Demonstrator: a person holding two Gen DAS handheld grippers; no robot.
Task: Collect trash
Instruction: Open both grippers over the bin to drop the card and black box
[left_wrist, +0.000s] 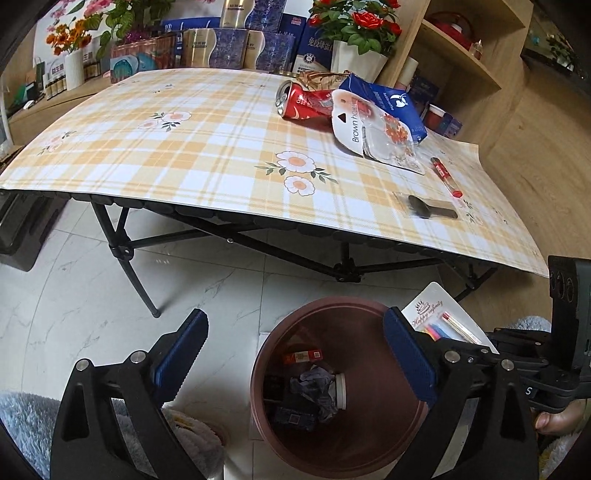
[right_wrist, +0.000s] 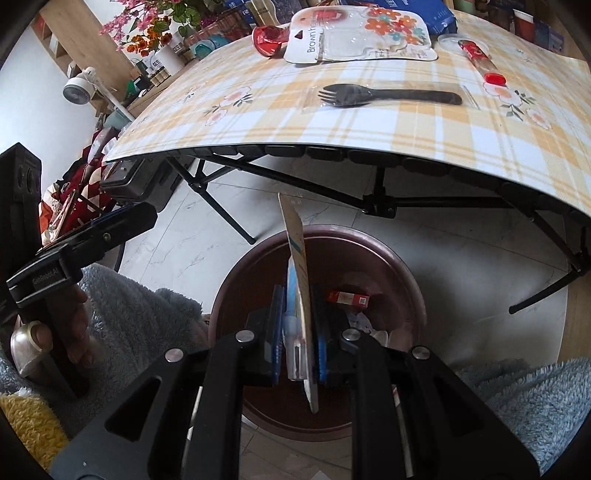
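A brown round bin (left_wrist: 275, 332) stands on the floor in front of the table, with a red carton, crumpled paper and a white lid inside. Over its near-left rim my left gripper (left_wrist: 295, 321) is open with nothing between its fingers. Edge-on above the bin (right_wrist: 373, 238), a candle pack on a white card (right_wrist: 295, 236) is held by my shut right gripper (right_wrist: 298, 295); the card (left_wrist: 443, 317) also shows beside the left gripper's right finger. On the table lie a crushed red can (left_wrist: 303, 103), a white blister pack (left_wrist: 373, 129), a blue bag (left_wrist: 391, 99), a red-capped tube (left_wrist: 445, 175) and a wrapped black spork (left_wrist: 432, 208).
The plaid-covered folding table (left_wrist: 184, 147) has black crossed legs (left_wrist: 122, 251) close behind the bin. Boxes and flower pots (left_wrist: 354, 59) line its far edge, with a wooden shelf (left_wrist: 461, 55) at the right. Fluffy grey fabric (right_wrist: 147, 317) and a hand (right_wrist: 77, 325) are nearby.
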